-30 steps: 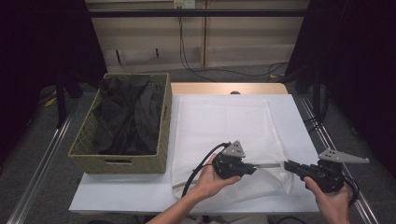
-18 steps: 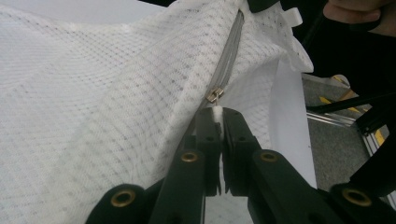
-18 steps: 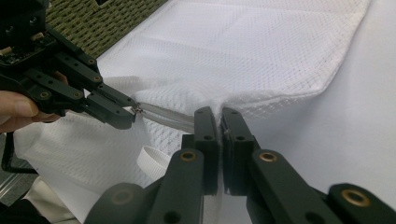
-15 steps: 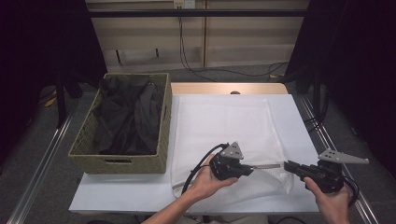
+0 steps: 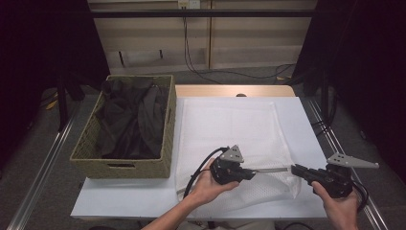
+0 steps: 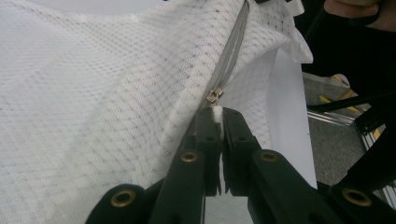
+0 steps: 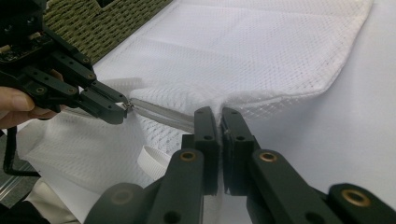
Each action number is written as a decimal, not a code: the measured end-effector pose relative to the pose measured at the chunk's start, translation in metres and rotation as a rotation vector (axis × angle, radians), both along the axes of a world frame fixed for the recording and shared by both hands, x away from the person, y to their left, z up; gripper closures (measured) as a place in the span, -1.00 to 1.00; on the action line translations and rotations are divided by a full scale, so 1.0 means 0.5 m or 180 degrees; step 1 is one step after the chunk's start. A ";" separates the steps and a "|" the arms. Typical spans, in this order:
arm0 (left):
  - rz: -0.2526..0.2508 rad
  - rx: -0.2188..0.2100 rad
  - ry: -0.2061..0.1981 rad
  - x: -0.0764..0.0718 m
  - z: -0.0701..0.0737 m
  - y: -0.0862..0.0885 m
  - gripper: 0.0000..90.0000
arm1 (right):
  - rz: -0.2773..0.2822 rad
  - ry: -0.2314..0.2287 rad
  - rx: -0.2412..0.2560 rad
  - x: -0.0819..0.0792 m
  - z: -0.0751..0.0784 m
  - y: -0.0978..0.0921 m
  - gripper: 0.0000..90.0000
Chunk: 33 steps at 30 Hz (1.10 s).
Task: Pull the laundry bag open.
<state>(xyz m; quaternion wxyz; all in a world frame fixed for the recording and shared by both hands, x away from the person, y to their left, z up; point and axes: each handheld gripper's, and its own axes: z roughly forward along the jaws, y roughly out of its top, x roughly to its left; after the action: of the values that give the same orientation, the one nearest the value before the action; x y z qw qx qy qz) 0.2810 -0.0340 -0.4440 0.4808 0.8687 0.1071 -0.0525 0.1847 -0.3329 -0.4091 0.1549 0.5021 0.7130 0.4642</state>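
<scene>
White mesh laundry bag (image 5: 239,129) lay mid-frame, near edge lifted. Left gripper (image 6: 218,122) pinched mesh beside zipper pull (image 6: 214,95); right gripper (image 7: 218,122) clamped bag's edge at zipper's (image 7: 159,114) other end. Zip looked hardly started, most travel left. Wicker basket (image 5: 95,148) left of frame; bare table (image 5: 306,115) right.
</scene>
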 end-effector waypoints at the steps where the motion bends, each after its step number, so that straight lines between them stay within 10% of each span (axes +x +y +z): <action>1: -0.0004 0.0010 0.0001 0.001 0.000 0.000 0.93 | 0.0003 0.0000 0.0009 0.000 0.000 -0.001 0.93; 33: 0.0070 0.0054 0.0001 0.000 0.007 0.041 0.93 | -0.0039 -0.0006 0.0021 -0.003 0.000 -0.004 0.92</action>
<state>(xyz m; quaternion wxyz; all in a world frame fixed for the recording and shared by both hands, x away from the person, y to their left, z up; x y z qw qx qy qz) 0.2812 -0.0137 -0.4406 0.4739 0.8715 0.1172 -0.0464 0.1833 -0.3347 -0.4091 0.1567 0.5066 0.7083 0.4660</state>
